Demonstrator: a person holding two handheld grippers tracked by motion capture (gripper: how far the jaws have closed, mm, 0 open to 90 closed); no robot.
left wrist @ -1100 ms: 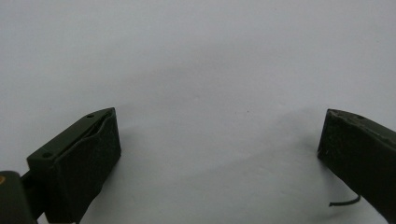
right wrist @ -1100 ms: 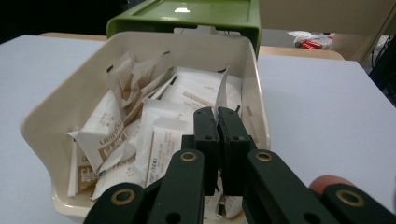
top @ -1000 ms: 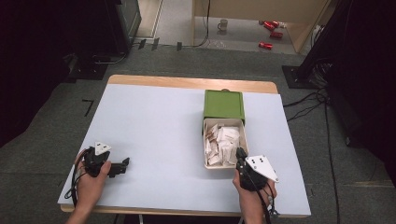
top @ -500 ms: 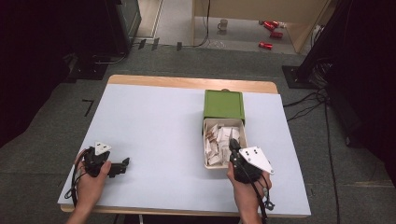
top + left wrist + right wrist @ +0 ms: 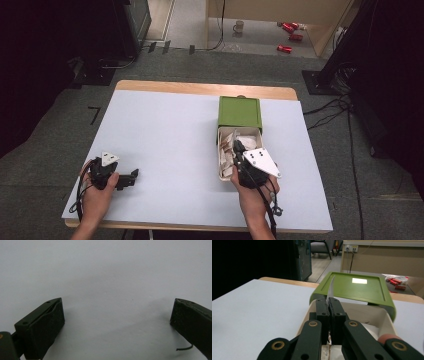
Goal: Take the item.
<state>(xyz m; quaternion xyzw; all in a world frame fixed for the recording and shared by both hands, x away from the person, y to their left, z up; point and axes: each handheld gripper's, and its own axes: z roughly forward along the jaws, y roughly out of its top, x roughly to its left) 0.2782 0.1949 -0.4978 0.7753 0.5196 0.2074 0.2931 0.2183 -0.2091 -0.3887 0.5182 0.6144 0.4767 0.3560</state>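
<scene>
Two grippers, one in each of your hands, over one white-topped table (image 5: 165,135). One box: a cream tray (image 5: 220,161) drawn out of a green sleeve (image 5: 240,111), standing near the table's right edge, about midway between its far and near edges. Many white packets (image 5: 229,150) lie loose in the tray; you cannot count them from the high view.

Item one: your right gripper (image 5: 239,148), held over the tray's near half. Its jaws are pressed together on one white slip (image 5: 331,288). The slip stands on edge between the pads and sticks up beyond the fingertips, thin, flat and plain white, with the sleeve behind it in the right gripper view. How far it runs down between the jaws is hidden.

Item two: your left gripper (image 5: 131,178), low over the table near its near-left corner, well apart from the box. Its jaws stand wide apart, with bare white table between them in the left gripper view (image 5: 117,322).
</scene>
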